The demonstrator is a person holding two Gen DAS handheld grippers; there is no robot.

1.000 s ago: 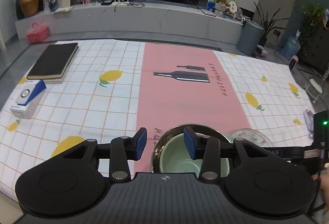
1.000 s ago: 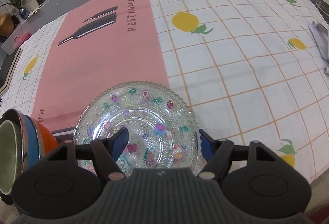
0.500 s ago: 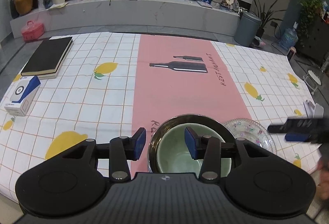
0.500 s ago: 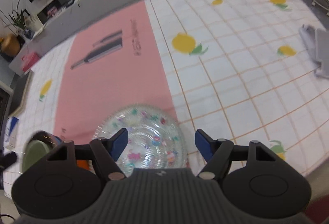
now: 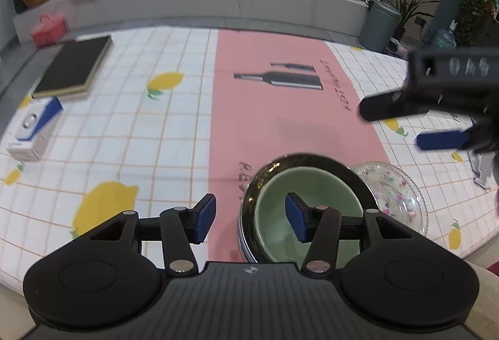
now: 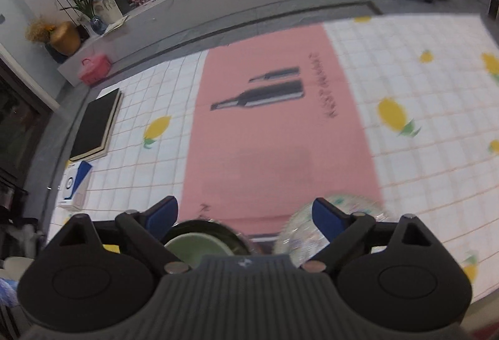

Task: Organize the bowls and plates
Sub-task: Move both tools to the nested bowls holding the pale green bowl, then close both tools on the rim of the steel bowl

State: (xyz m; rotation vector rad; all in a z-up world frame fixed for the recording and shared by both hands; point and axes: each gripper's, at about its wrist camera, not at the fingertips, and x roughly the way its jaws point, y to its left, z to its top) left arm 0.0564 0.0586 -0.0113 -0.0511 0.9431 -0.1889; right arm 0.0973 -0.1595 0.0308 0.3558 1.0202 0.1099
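A pale green bowl [image 5: 312, 193] sits nested in a dark glossy bowl [image 5: 296, 157] near the table's front edge, with more bowl rims stacked under them. My left gripper [image 5: 249, 216] straddles the stack's left rim, one pad inside the green bowl and one outside. Its jaws are opening and neither pad presses on the rim. A patterned clear glass plate [image 5: 396, 199] lies flat just to the right of the stack. My right gripper [image 6: 244, 213] hangs high above the green bowl [image 6: 193, 243] and the glass plate [image 6: 299, 234]. Its jaws are opening with nothing between them.
A black book [image 5: 75, 68] and a blue and white box [image 5: 31, 131] lie at the table's left side. A grey object [image 5: 483, 168] rests at the right edge. The lemon-print cloth with its pink strip [image 5: 296, 121] covers the table.
My right gripper rose off the glass plate, swung left over the bowls and spread wider. My left gripper's jaws widened around the bowl rim while the hand stayed in place.
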